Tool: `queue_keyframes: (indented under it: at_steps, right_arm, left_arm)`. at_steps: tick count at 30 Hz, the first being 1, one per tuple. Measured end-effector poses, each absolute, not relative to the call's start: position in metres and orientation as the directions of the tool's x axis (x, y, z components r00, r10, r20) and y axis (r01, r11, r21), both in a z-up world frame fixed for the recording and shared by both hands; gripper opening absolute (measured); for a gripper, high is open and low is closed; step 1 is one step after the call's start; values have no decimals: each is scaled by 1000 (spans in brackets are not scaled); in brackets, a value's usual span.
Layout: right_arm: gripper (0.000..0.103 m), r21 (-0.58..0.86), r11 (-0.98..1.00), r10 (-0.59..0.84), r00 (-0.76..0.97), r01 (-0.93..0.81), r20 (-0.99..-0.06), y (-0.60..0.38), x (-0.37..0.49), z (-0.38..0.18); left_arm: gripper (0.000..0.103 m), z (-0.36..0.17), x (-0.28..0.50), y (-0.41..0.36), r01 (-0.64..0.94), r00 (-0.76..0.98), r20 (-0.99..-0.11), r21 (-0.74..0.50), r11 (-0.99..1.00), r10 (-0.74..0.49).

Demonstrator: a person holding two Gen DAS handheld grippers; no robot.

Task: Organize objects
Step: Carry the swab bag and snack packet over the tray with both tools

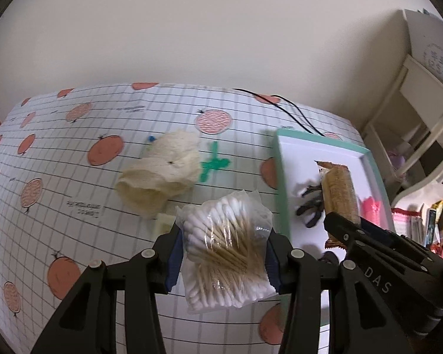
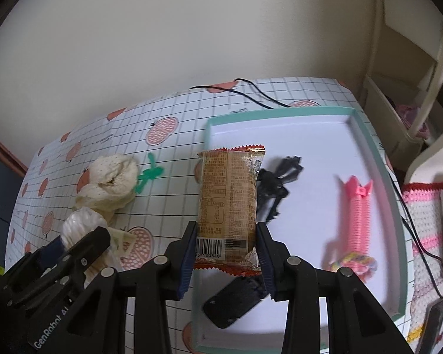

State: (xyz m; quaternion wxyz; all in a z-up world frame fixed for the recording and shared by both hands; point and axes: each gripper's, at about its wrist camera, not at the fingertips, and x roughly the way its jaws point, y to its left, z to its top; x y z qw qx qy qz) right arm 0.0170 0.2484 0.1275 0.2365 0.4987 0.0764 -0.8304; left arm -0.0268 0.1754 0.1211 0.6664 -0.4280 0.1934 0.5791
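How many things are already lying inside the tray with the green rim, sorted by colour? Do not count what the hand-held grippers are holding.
Inside the tray:
Black: 2, a hair claw clip and a flat black object
Pink: 1, a ribbed hair clip
Multicoloured: 1, a small band
Total: 4

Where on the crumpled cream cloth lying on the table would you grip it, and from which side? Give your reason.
Probably from above, on the raised bunched ridge of the cloth. It lies in soft folds on the table with no rigid edge, so pinching a hump gathers fabric. The green mark beside it is flat and no obstacle.
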Motion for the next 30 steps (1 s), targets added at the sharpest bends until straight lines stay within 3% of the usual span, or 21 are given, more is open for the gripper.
queue_keyframes:
  at_steps: [30]
  right_arm:
    - [41,153,-937,-282,-419,315,-863,330,-22,124]
  left_arm:
    - [49,127,61,215,-918,349,-695,-387,82,628]
